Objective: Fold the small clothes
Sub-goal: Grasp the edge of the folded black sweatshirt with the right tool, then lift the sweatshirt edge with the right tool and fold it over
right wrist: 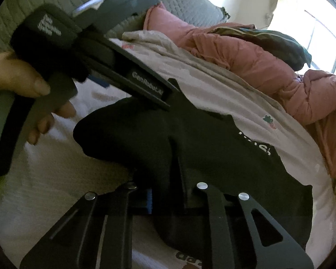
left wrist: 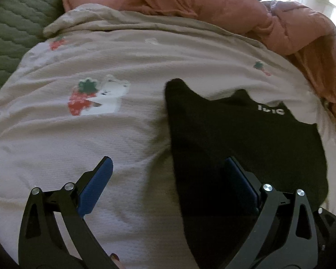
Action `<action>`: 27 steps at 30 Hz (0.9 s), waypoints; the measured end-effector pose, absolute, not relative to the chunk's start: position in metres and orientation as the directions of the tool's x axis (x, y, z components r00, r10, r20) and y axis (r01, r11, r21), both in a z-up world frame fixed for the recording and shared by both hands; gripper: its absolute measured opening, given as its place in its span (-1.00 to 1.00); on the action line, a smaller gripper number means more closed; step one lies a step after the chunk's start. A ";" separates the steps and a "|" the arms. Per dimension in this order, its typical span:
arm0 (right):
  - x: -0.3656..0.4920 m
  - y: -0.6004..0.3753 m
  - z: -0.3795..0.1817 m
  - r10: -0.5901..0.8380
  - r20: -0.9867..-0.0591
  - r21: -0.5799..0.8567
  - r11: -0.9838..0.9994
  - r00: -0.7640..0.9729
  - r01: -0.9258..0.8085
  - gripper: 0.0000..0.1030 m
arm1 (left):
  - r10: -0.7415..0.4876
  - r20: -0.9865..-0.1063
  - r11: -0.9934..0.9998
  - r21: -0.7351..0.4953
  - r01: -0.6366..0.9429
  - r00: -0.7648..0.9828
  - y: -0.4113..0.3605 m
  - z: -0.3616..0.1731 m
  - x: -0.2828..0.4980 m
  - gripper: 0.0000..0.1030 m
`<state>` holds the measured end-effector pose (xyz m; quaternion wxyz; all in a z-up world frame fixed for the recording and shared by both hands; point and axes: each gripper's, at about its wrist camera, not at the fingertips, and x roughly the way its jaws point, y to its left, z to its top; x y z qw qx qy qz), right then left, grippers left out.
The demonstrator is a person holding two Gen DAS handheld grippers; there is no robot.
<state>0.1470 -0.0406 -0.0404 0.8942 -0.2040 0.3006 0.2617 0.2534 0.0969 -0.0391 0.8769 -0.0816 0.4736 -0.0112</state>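
- The black garment [left wrist: 246,145] lies spread on the printed bedsheet [left wrist: 89,139] of a bed, its white lettering toward the pink quilt [left wrist: 280,29] at the far side.
- The right gripper [right wrist: 168,192] has its jaws drawn together on a raised fold at the garment's near edge; the cloth bunches upward there.
- The left gripper [left wrist: 168,179] stands wide apart and holds nothing; its right finger sits over the garment's left edge, its left finger over bare sheet.
- The garment's long axis runs from near left to far right, so the left gripper is placed to catch the free left corner.
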 end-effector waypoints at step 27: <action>0.123 -0.149 0.001 0.384 -0.511 -0.016 0.890 0.769 -0.455 -0.85 | -0.463 -0.703 0.880 -0.436 0.188 0.539 -0.009 0.020 0.248 -0.32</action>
